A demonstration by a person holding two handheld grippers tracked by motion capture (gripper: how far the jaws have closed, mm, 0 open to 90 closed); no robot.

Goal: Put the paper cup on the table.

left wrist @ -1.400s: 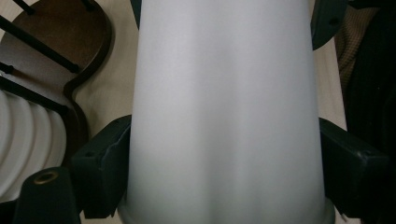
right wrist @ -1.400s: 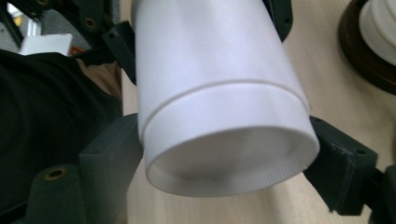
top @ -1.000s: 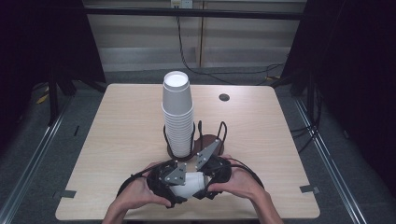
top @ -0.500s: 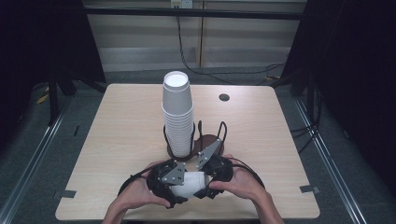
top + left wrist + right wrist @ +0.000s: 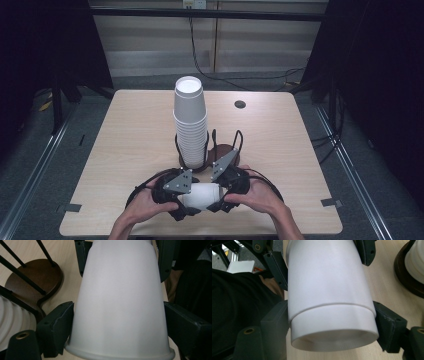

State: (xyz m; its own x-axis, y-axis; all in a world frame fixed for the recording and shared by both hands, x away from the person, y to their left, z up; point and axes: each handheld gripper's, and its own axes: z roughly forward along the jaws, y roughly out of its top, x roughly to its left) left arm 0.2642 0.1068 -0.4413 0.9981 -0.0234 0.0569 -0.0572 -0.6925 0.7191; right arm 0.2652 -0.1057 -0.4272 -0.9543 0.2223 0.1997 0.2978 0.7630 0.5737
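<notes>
The left claw and the right claw each stood clamped on an end of the nested white paper cups, held lying sideways just above the near edge of the pale wooden tabletop; the left claw's jaws had just been shifting, easing then closing again, with the cup still between them. Being thin, light and easily crushed, the cups probably wanted a gentle hold near the stiffer rim and base. Beyond them stood the tall stack of white paper cups in a dark wire-sided holder.

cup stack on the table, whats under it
The cup stack stands in a dark wooden holder with black wire uprights. The holder's base directly beneath the cups is covered by them.
</notes>
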